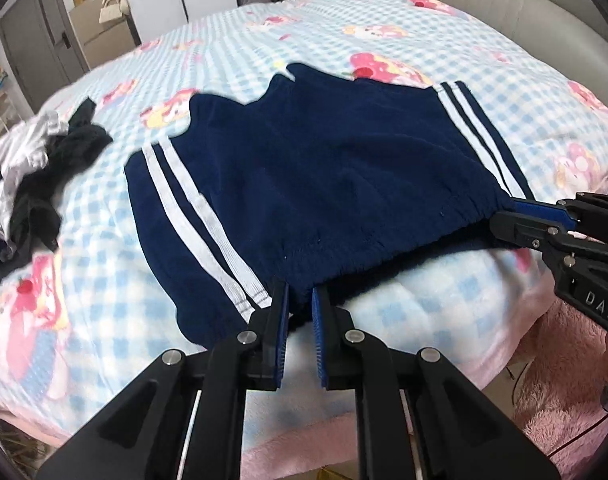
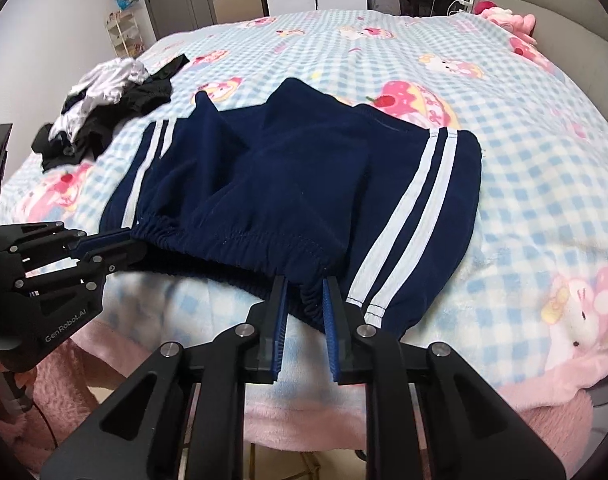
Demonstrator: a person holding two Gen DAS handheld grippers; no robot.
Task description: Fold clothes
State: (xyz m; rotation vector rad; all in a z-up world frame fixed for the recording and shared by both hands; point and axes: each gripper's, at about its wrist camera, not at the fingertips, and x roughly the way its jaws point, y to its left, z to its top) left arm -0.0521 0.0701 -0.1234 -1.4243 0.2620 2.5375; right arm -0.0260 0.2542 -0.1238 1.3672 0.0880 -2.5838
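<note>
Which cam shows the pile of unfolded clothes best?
Right wrist view: the pile of black and white clothes sits whole, well inside the frame, beyond the navy shorts. Left wrist view pushes the pile to its left edge, blurred and stretched by the lens.

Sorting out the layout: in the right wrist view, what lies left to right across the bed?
Left gripper → pile of black and white clothes → navy shorts → pink plush toy.
</note>
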